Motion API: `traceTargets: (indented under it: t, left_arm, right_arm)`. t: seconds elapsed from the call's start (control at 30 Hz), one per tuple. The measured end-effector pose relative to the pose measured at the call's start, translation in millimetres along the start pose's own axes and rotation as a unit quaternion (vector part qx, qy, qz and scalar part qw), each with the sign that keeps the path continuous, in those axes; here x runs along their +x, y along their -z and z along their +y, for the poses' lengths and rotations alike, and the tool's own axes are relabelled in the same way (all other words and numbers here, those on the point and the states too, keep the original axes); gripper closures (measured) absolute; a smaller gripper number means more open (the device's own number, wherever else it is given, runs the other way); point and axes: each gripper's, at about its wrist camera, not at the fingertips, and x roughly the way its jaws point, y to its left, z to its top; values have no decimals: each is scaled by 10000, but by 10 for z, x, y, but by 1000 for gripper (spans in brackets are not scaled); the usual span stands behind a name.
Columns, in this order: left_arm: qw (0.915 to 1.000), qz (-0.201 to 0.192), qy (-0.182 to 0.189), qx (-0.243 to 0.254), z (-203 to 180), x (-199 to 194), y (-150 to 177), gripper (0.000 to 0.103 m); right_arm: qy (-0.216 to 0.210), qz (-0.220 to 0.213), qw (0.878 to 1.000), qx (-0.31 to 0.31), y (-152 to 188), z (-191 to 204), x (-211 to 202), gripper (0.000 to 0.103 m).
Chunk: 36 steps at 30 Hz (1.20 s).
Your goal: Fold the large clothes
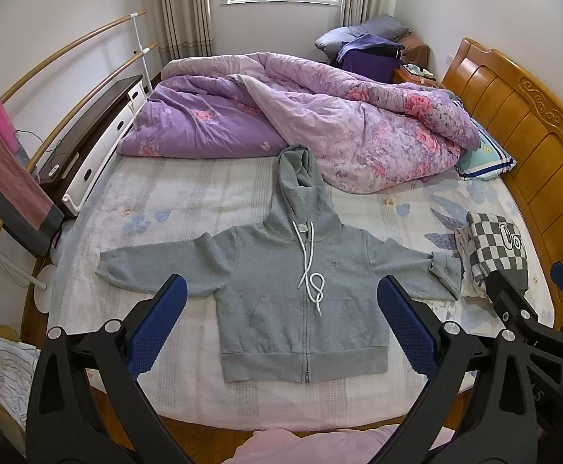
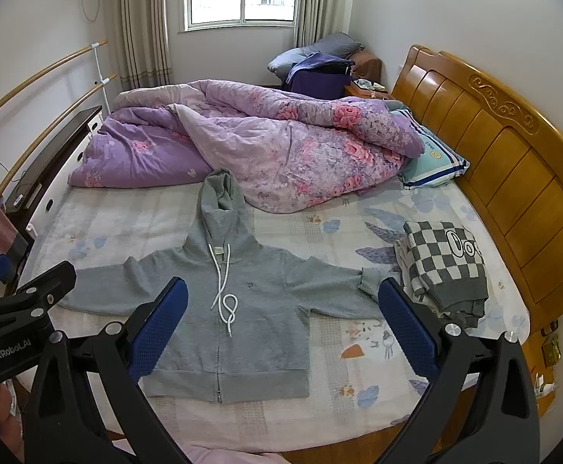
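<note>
A grey zip hoodie (image 1: 281, 294) (image 2: 238, 309) lies flat and face up on the bed, sleeves spread to both sides, hood pointing toward the quilt, white drawstrings looped on its chest. My left gripper (image 1: 281, 301) hovers open above the hoodie's lower body, blue pads wide apart, nothing between them. My right gripper (image 2: 281, 305) also hangs open above the bed, over the hoodie's right half, holding nothing. The right gripper (image 1: 532, 290) shows at the right edge of the left wrist view; the left gripper (image 2: 22, 301) shows at the left edge of the right wrist view.
A crumpled purple floral quilt (image 1: 300, 116) (image 2: 250, 143) fills the far half of the bed. A folded checkered garment (image 1: 494, 243) (image 2: 443, 266) lies by the hoodie's right cuff. A wooden headboard (image 1: 521, 116) (image 2: 494, 143) runs along the right, a low cabinet (image 1: 96, 143) along the left.
</note>
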Motion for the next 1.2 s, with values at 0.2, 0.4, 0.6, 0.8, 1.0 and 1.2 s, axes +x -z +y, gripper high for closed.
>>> traceTargets:
  t: [0.2,0.4,0.6,0.8,1.0,1.2]
  left_arm:
    - [10000,-1,-12,3,-22,31,20,4]
    - [10000,-2,-16,6,-20,32,13,4]
    - [10000,2,-16,5,-21,29,7,4]
    - [10000,-10,-22,6,-23,24,8,4]
    - [10000,5,-32,8,-22,28,7,4]
    - [10000,28,-43,14,-26,61,115,4]
  right_arm:
    - [15,1,10000,-10,-31,42,-9,8]
    - [10,4,10000,-9,-36,28,-15,8]
    - [9,0,10000,-6,-58,24,-46,8]
    - [1,-17,10000,3,-47,17,-46,8]
    - [-62,-21,10000,-4,-63,16,-95,8]
    - [-37,-30,10000,-17,-63,15,-162,8]
